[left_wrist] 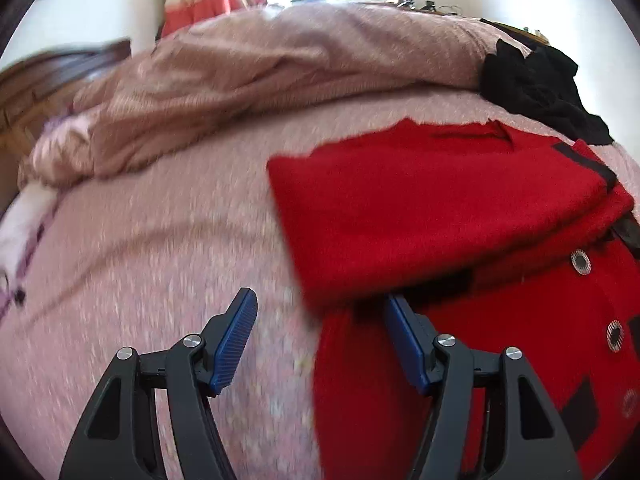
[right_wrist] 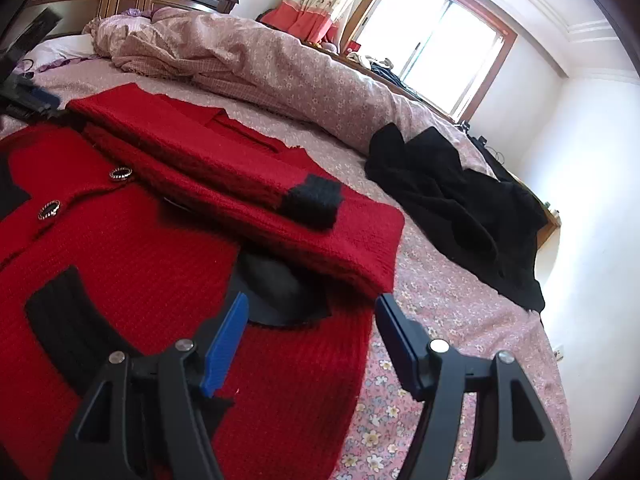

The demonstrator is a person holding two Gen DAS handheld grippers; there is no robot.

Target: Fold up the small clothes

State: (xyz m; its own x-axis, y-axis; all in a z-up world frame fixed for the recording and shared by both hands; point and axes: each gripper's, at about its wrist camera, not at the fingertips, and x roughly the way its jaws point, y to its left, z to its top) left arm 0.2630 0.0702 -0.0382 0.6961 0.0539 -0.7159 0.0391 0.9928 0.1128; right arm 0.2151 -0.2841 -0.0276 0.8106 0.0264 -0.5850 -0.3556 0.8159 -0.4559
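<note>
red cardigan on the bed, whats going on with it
A person with a handheld gripper in each hand is folding the red cardigan on the bed. One side is already folded across the body, its black cuff lying on top. Both the left gripper and the right gripper are open and hold nothing, each near an edge of the cardigan. A black garment lies crumpled apart from it, further along the bed.

Your left gripper [left_wrist: 318, 312]: jaws spread wide, nothing between them, over the bed [left_wrist: 160, 248]. Red cardigan [left_wrist: 460, 240]: on the bed, sleeve folded across its body, right blue pad at its edge. Black garment [left_wrist: 536, 88]: beyond it. Rumpled quilt [left_wrist: 260, 72]: behind.
</note>
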